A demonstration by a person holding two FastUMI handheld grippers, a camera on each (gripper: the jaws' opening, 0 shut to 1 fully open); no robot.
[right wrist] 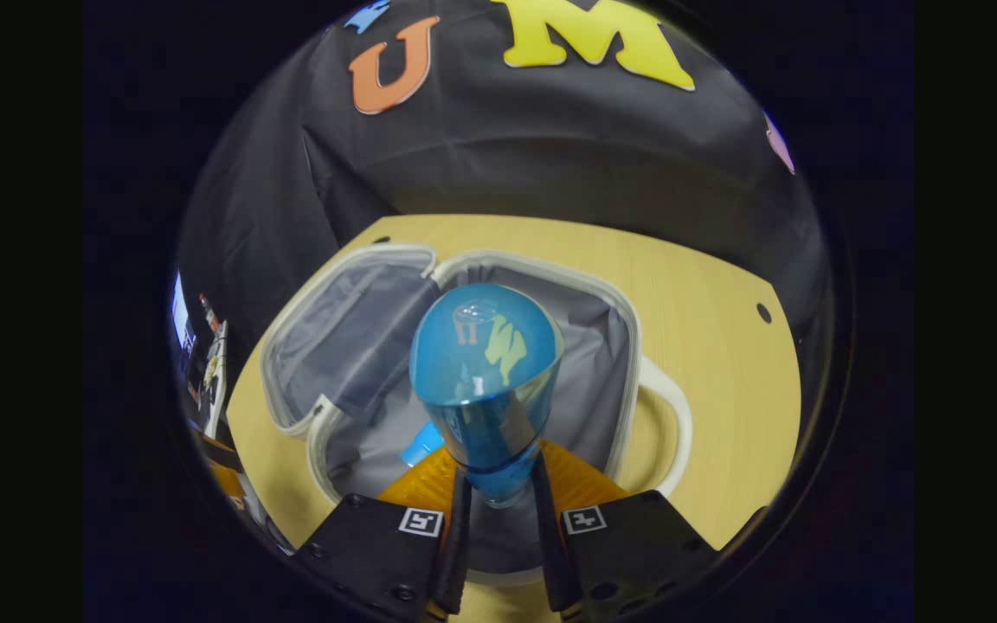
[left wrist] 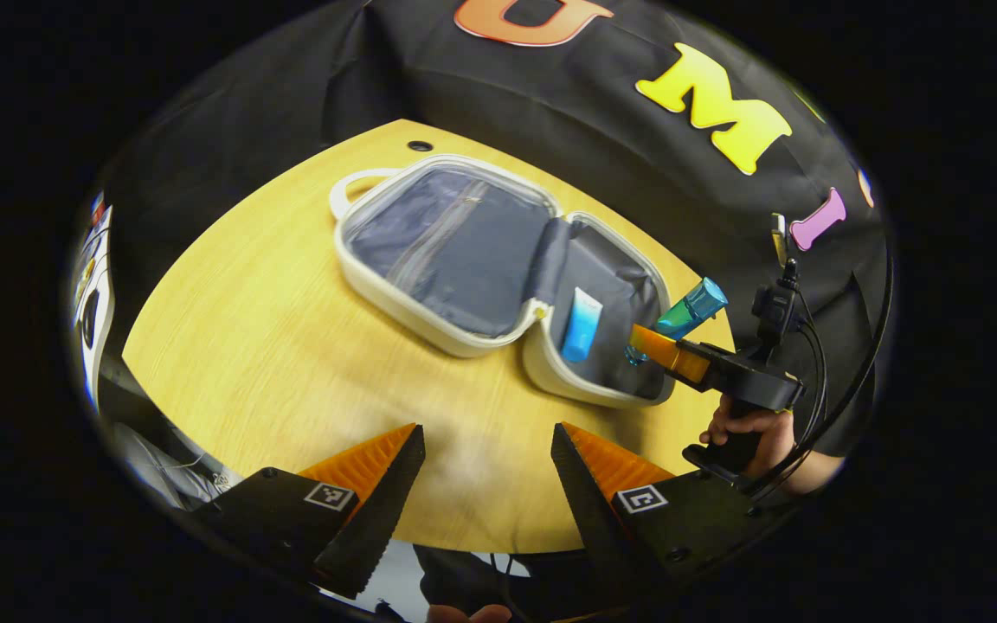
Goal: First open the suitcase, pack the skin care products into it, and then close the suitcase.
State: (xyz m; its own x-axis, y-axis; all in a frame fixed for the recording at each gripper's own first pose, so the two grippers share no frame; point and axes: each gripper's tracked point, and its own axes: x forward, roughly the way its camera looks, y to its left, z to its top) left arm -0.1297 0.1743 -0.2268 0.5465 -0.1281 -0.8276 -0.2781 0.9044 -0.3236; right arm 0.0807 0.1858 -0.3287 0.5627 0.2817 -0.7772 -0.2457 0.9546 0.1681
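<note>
Right tool (right wrist: 498,484) clamping translucent blue bottle (right wrist: 485,381) over open grey-lined suitcase (right wrist: 628,346), left tool (left wrist: 485,472) spread apart

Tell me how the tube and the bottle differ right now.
The tube lies flat inside the open suitcase; the bottle is held over it, clamped in the right gripper. The tube has a white end; the bottle is clear teal throughout. The tube rests loose; the bottle sits tilted. Both are bluish.

- We see a light wooden table (left wrist: 273,346) with a rounded edge and a small dark hole (left wrist: 420,145) near its far side.
- We see black cloth (left wrist: 550,112) hanging as a wall behind the table, creased in soft folds.
</note>
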